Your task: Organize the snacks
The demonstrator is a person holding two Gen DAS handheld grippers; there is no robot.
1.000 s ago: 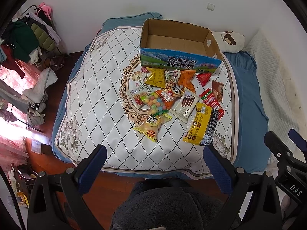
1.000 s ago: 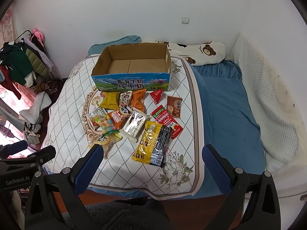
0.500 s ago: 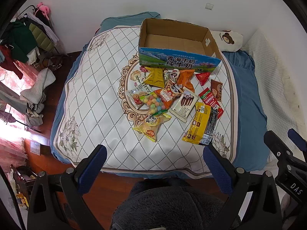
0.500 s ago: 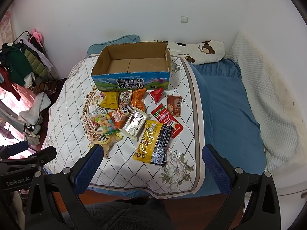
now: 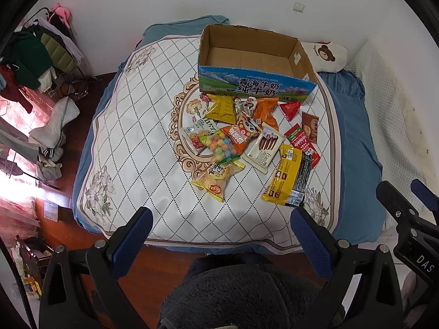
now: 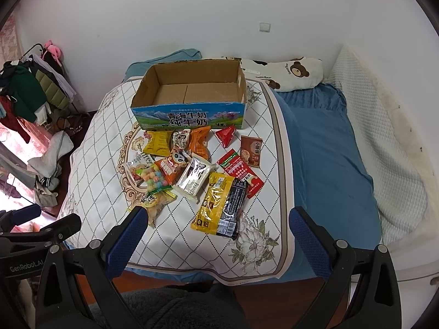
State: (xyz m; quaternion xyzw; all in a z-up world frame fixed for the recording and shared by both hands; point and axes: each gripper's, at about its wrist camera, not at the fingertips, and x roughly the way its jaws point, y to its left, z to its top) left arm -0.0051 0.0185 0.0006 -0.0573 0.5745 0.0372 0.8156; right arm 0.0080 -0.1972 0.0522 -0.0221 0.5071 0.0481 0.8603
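The open brown cardboard box with a blue printed front (image 6: 189, 93) stands empty on the quilted white bed cover (image 5: 131, 137). Just before it lies the scattered heap of snack packets (image 6: 192, 167); the long yellow-and-black packet (image 6: 219, 205) runs lengthwise toward the box. The left hand-held gripper (image 5: 222, 235) and right hand-held gripper (image 6: 216, 233) both hang released, grasping nothing.

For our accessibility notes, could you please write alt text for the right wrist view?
A pile of snack packets lies on a quilted bed cover in front of an empty cardboard box. The open right gripper frames the bottom of the view, holding nothing, and the left gripper shows at the left edge.
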